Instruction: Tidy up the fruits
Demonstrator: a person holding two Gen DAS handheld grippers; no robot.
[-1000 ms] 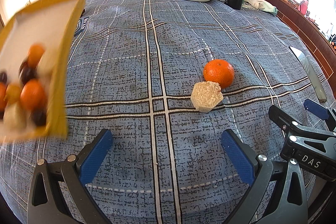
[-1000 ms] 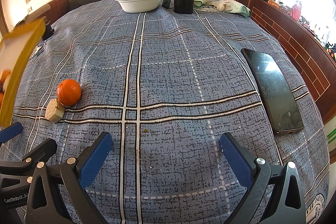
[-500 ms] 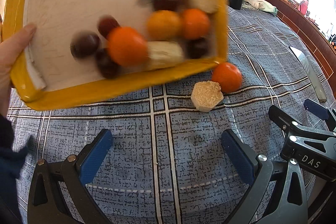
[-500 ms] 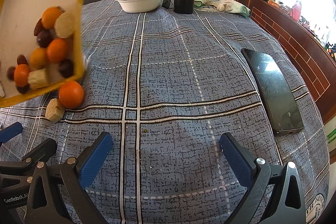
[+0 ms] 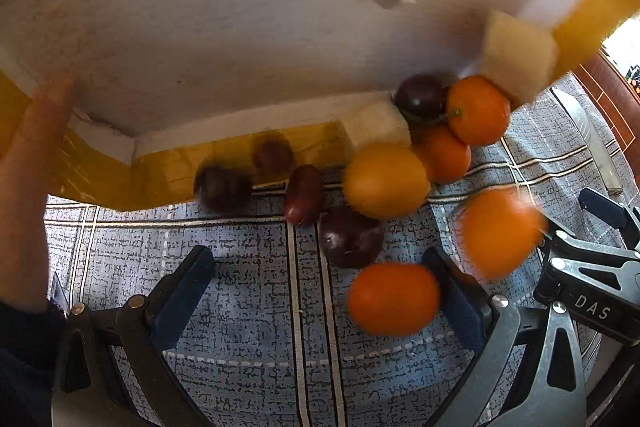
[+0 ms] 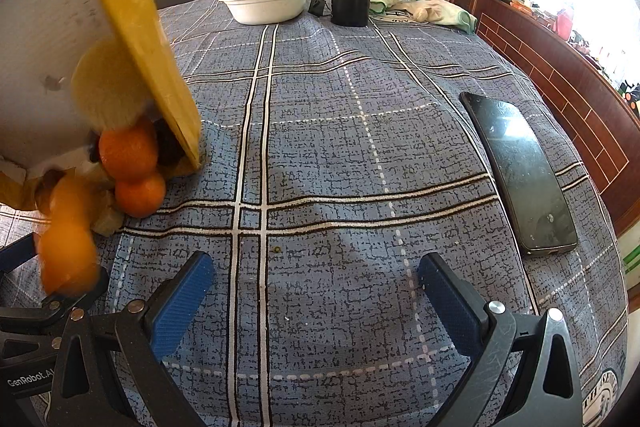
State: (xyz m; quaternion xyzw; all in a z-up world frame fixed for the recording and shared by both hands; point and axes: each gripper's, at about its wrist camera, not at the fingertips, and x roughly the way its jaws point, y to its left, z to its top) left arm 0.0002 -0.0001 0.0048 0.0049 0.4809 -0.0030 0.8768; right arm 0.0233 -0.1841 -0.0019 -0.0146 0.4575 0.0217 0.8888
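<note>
A person's hand (image 5: 28, 163) tips a yellow-rimmed tray (image 5: 280, 7) steeply over the blue checked tablecloth (image 5: 248, 307), and fruit spills out. Several oranges (image 5: 394, 299), dark plums (image 5: 350, 237), a yellow lemon (image 5: 386, 179) and pale cut chunks (image 5: 518, 57) tumble just ahead of my left gripper (image 5: 320, 287), which is open and holds nothing. One orange lies right beside its right finger. My right gripper (image 6: 316, 291) is open over bare cloth, with the tray (image 6: 132, 27) and falling oranges (image 6: 128, 151) to its left.
A black phone (image 6: 520, 171) lies on the cloth at the right. At the far end stand a white bowl of greens (image 6: 268, 3), a black cup (image 6: 351, 9), a red bag and folded cloths. A wooden ledge runs along the right side.
The tray swung in from the left and tilted steeply; the fruit that sat in it now pours onto the cloth. Neither gripper has moved.
</note>
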